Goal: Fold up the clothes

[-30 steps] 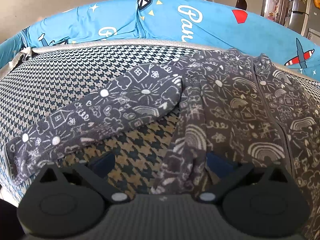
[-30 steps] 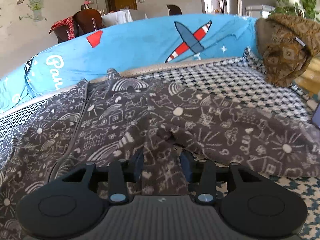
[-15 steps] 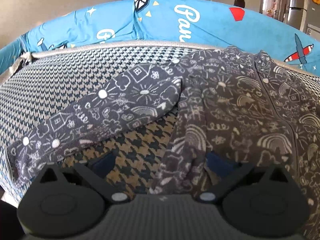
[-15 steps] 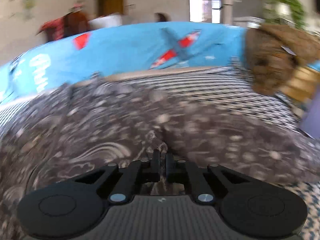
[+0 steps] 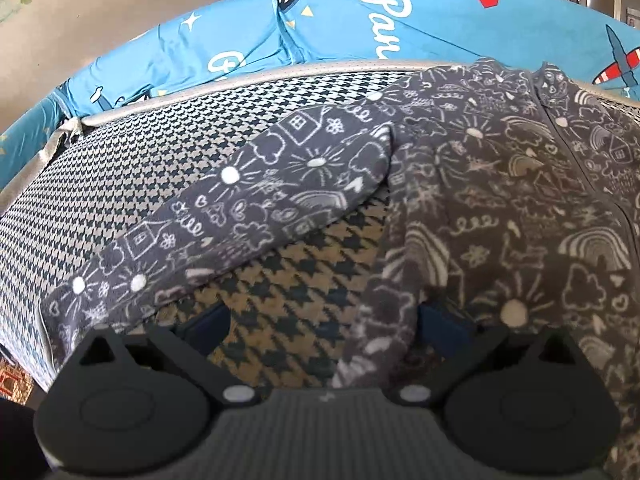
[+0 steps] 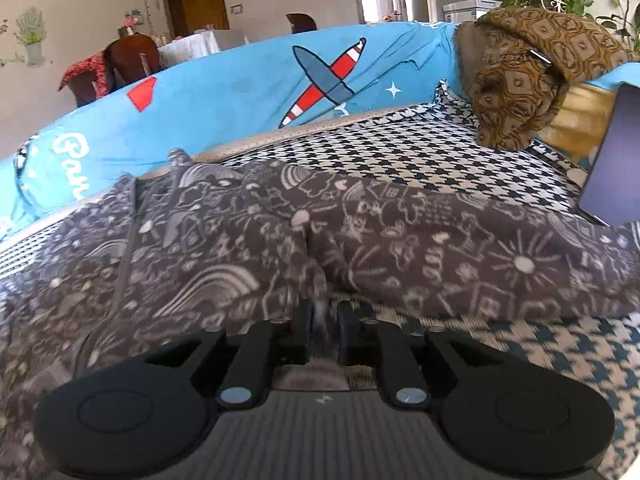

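A dark grey fleece garment [image 5: 500,208] printed with white suns, rainbows, houses and clouds lies spread on a houndstooth-covered sofa seat [image 5: 168,152], its collar toward the blue patterned backrest cover [image 5: 248,44] and its zip running down its middle. Seen from the left wrist, one sleeve [image 5: 224,224] stretches away from the garment's body across the houndstooth seat, with a bare wedge of seat between sleeve and body. The left gripper [image 5: 322,324] hangs low over that wedge with its fingers [image 5: 208,326] spread wide; the garment's side edge droops between them, and neither finger presses on it. Seen from the right wrist, the garment [image 6: 180,248] fills the near seat and its other sleeve [image 6: 480,256] runs out sideways from the body. The right gripper [image 6: 323,322] sits at the fold where that sleeve meets the body, its fingers [image 6: 304,320] drawn narrow around a pinch of the grey fleece, which rises in a small ridge between them; they have just eased apart slightly yet the fabric stands clamped. Beyond the sleeve, a brown patterned cushion [image 6: 520,76] leans against the backrest cover [image 6: 240,92], and a dark flat screen [image 6: 616,160] stands just beside the sleeve's far end.
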`<state>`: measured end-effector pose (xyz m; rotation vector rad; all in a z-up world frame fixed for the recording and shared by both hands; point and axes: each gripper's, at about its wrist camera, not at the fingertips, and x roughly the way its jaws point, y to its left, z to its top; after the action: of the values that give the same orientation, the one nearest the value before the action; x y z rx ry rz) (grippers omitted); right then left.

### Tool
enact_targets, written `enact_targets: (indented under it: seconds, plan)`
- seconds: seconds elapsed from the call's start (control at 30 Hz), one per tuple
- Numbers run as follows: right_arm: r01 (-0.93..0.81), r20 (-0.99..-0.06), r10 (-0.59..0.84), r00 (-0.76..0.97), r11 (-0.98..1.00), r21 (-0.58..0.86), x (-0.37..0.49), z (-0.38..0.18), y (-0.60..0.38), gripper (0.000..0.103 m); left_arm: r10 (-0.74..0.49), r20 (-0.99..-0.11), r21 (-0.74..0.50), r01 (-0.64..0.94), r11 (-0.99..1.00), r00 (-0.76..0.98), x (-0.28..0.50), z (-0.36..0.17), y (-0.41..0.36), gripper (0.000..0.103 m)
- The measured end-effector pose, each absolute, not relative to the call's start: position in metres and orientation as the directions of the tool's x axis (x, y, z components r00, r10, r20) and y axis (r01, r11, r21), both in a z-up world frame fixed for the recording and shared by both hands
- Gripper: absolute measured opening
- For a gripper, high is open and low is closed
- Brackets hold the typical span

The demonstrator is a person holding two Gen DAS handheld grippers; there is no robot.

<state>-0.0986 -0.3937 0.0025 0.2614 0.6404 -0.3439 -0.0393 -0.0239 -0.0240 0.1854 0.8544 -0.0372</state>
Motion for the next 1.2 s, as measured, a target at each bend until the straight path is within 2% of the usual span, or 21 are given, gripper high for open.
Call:
enact_targets:
  seconds: [0.13,0.4,0.47,0.53,1.0,1.07,1.1,1.13,1.2]
  plan:
    - [0.355,-0.612,-0.196,0.767,0.923,0.150,-0.129,0.008,-0.388,0.027,0.042,-0.750,0.145,0.102,0.984,0.660,-0.042,-0.021,-0.022,0.103]
    - [0.343,-0.626,-0.149,0.765,0.918,0.201,-0.172,0.007,-0.382,0.030,-0.027,-0.759,0.058,0.109,0.992,0.651,-0.054,-0.014,-0.014,0.103]
    - [0.335,-0.622,-0.139,0.770,0.919,0.209,-0.181,0.008,-0.379,0.032,-0.045,-0.758,0.042,0.116,0.992,0.651,-0.059,-0.012,-0.012,0.103]
    - [0.321,-0.625,-0.118,0.772,0.921,0.222,-0.187,0.007,-0.376,0.040,-0.050,-0.754,0.043,0.126,0.991,0.655,-0.065,-0.010,-0.013,0.103]
    - [0.363,-0.673,-0.139,0.726,0.909,0.204,-0.201,-0.007,-0.362,0.040,-0.075,-0.746,0.049,0.167,0.985,0.662,-0.087,-0.006,-0.014,0.103]
    - [0.359,-0.675,-0.146,0.723,0.914,0.187,-0.201,-0.008,-0.359,0.034,-0.074,-0.744,0.052,0.168,0.984,0.664,-0.088,-0.006,-0.015,0.103]
    - [0.358,-0.676,-0.154,0.721,0.918,0.172,-0.200,-0.009,-0.357,0.020,-0.074,-0.744,0.052,0.168,0.984,0.664,-0.089,-0.006,-0.014,0.103]
    - [0.356,-0.675,-0.162,0.720,0.921,0.158,-0.200,-0.009,-0.355,0.013,-0.073,-0.744,0.051,0.165,0.985,0.664,-0.089,-0.006,-0.013,0.103]
    - [0.365,-0.661,-0.184,0.728,0.919,0.146,-0.203,-0.007,-0.355,0.008,-0.067,-0.744,0.050,0.156,0.986,0.665,-0.088,-0.006,-0.011,0.103]
